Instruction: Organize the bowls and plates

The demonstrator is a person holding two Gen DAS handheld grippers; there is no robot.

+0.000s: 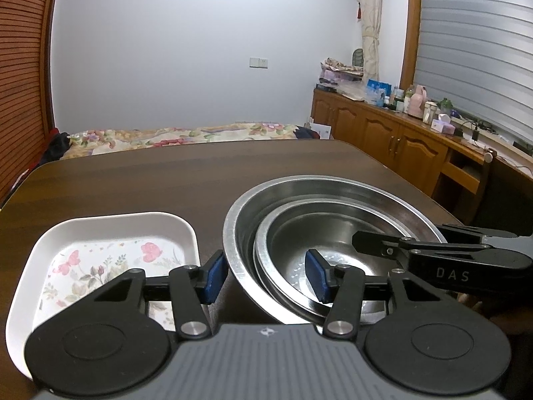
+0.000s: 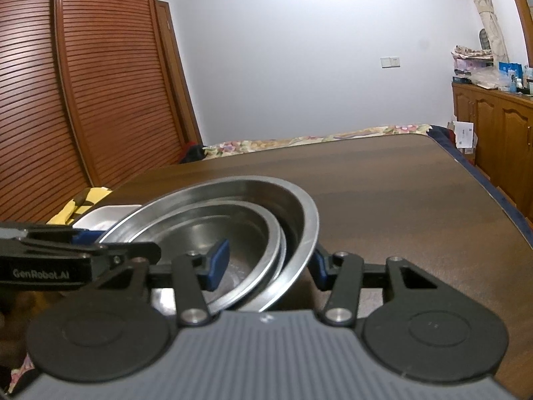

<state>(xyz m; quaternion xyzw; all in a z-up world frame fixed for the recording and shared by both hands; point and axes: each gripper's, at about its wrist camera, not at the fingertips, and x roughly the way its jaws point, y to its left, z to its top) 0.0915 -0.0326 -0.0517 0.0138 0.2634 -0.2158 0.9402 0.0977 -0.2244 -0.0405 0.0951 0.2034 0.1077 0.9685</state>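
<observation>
Nested steel bowls [image 1: 333, 230] sit on the counter [image 1: 166, 180], just right of a floral tray [image 1: 110, 256]. The left claw [image 1: 266, 276] straddles their left rims, spread; the right claw [image 2: 266, 266] straddles the right rims, also spread. A bed [image 1: 186, 135] lies beyond.

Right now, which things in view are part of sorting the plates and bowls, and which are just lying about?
Part of the job:
- large steel bowl
- smaller steel bowl nested inside it
- white floral tray
- left gripper and right gripper, each open astride the bowls' rims

Lying about:
- bed
- clutter on the sideboard
- yellow cloth
</observation>
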